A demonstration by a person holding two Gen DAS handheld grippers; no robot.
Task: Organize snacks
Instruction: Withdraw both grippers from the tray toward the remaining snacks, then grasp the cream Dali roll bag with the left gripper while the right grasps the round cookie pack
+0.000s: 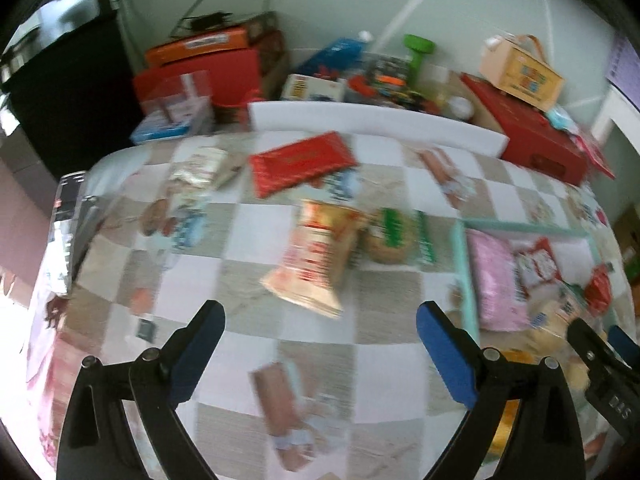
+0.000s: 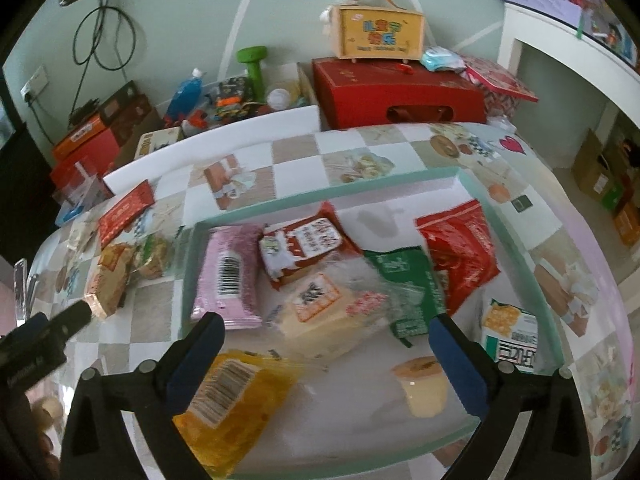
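My left gripper (image 1: pixel 320 320) is open and empty above the checkered tablecloth, just short of an orange-gold snack bag (image 1: pixel 316 256). A green-labelled round snack (image 1: pixel 394 236), a flat red packet (image 1: pixel 302 162) and a pale packet (image 1: pixel 198 172) lie farther on the cloth. My right gripper (image 2: pixel 326 334) is open and empty over the mint-rimmed white tray (image 2: pixel 516 232). The tray holds a pink pack (image 2: pixel 232 276), a red-white pack (image 2: pixel 304 248), a clear cracker pack (image 2: pixel 332 312), a green pack (image 2: pixel 408 280), a red bag (image 2: pixel 460 248), a yellow bag (image 2: pixel 236 392) and a pudding cup (image 2: pixel 424 384).
A white foam board (image 1: pixel 376 126) borders the table's far edge. Behind it stand red boxes (image 2: pixel 400 94), a wooden handled box (image 2: pixel 380 30), a green dumbbell (image 2: pixel 256 66) and assorted clutter. The tray (image 1: pixel 464 264) lies at the right in the left wrist view. The left table edge drops off.
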